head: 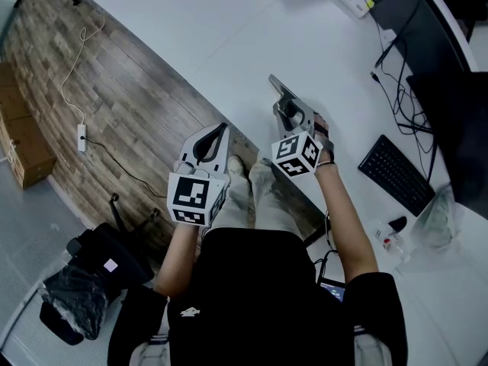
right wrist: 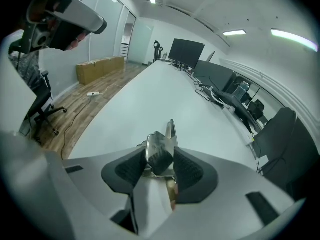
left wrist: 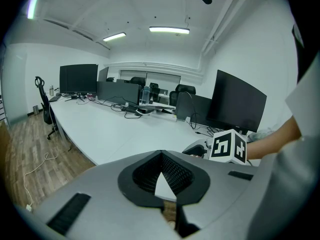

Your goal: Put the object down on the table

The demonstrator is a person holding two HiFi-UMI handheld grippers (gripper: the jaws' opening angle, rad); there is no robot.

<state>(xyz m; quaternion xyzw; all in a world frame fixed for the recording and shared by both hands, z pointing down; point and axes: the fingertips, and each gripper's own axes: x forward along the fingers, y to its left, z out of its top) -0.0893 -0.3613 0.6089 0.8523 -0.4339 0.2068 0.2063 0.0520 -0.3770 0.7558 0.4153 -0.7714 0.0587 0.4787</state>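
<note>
A shiny metal object (head: 282,97) with a long flat bar lies near the front edge of the white table (head: 229,29). My right gripper (head: 290,118) is around its near end. In the right gripper view the metal object (right wrist: 161,150) sits between the two black pads (right wrist: 127,171), which stand apart at its sides without clearly pressing on it. Whether it rests fully on the table (right wrist: 150,89) I cannot tell. My left gripper (head: 220,130) hovers over the floor beside the table edge. In its own view the left gripper (left wrist: 160,155) is shut and empty.
A black keyboard (head: 396,175), monitors (head: 454,120) and cables (head: 396,90) occupy the table's right side. A crumpled plastic bag (head: 436,218) lies near them. On the wooden floor (head: 130,105) are a power strip (head: 81,137), cardboard box (head: 27,147) and black bag (head: 84,284).
</note>
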